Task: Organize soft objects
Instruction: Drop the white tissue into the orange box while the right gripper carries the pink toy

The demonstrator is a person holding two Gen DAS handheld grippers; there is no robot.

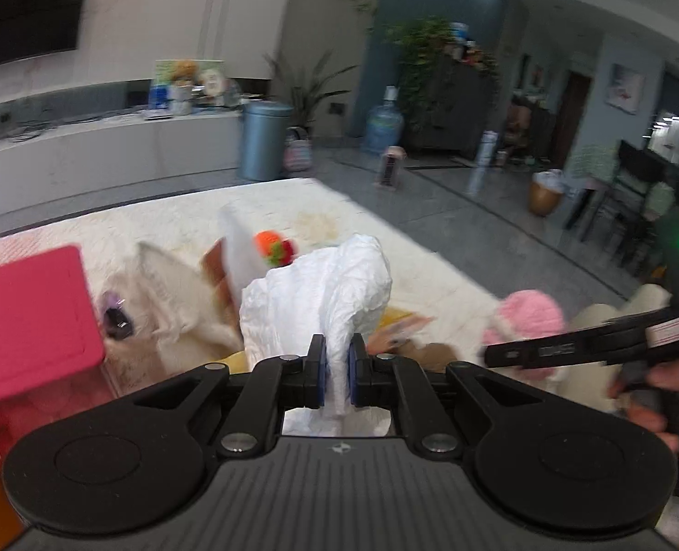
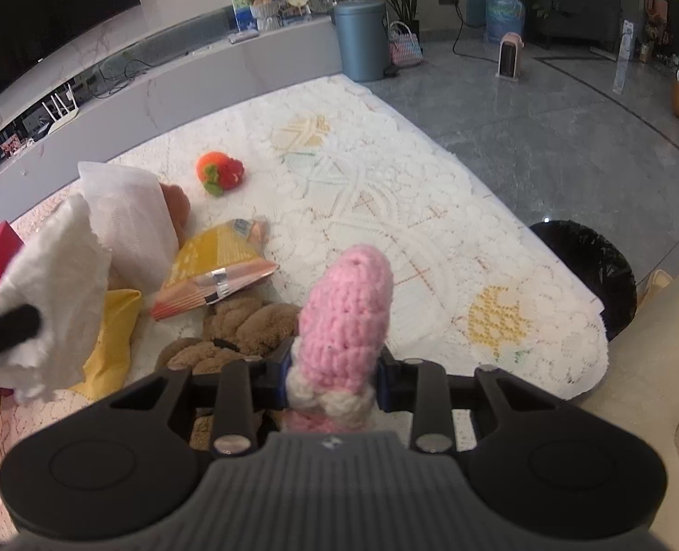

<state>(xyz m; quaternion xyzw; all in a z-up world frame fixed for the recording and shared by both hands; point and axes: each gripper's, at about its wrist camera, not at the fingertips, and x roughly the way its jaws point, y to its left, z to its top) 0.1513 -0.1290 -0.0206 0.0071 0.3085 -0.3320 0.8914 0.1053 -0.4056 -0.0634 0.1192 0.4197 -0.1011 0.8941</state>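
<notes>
My left gripper [image 1: 338,369] is shut on a crumpled white tissue [image 1: 321,294] and holds it above the white lace-covered table [image 2: 385,174]. The tissue also shows at the left of the right wrist view [image 2: 50,284]. My right gripper [image 2: 334,379] is shut on a pink crocheted toy [image 2: 346,317] with a cream band, held upright above the table; it also shows in the left wrist view [image 1: 525,317]. A brown plush bear [image 2: 243,326] lies just beneath it. An orange and red crocheted toy [image 2: 220,170] lies farther back on the table.
A red box [image 1: 27,317] stands at the left. A yellow snack packet [image 2: 215,266], a yellow cloth [image 2: 109,340] and another white tissue [image 2: 128,216] lie on the table. A black bin [image 2: 587,271] stands right of the table, beside a beige sofa [image 2: 651,367].
</notes>
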